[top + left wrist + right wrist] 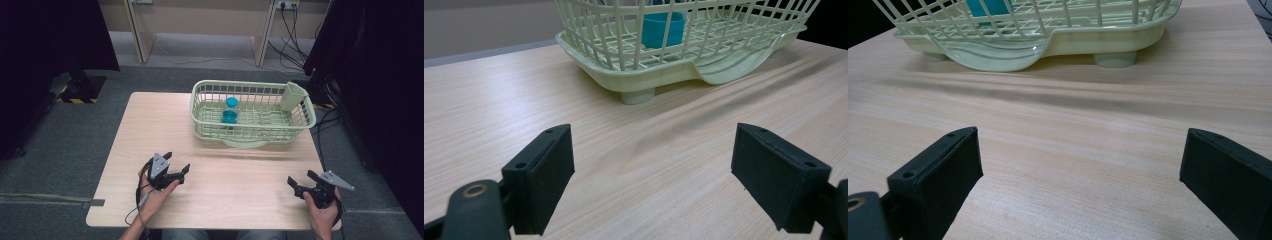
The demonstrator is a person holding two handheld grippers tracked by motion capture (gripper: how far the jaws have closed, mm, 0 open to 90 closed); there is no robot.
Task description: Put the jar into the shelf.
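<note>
While both hands rest low near the bottom edge of the high view, the left gripper [177, 167] sits at lower left of centre with its jaws spread and nothing between them, and the right gripper [301, 181] sits at lower right, likewise spread and empty. Above them, toward the upper right of the wooden surface [150, 130], stands a pale green dish basket [210, 127] with a cutlery holder [293, 96] at its right end; inside the basket, left of centre, lie a blue cup [229, 117] and, just behind it, a small blue round piece [231, 102] that may be a lid. In the left gripper view, the two black jaws rise wide apart from the bottom corners over bare wood, and the basket [624, 75] fills the top of the frame, the blue cup [664, 27] visible through its wires at top centre, well apart from the jaws. In the right gripper view, the jaws again stand wide over the surface, with the basket [1108, 40] along the top and a sliver of the blue cup [980, 9] at upper left. The cup looks like thin, light, stiff plastic, smooth and probably a little slippery; a pinch across its rim wall from above, reaching over the basket's side, seems the surest hold.
</note>
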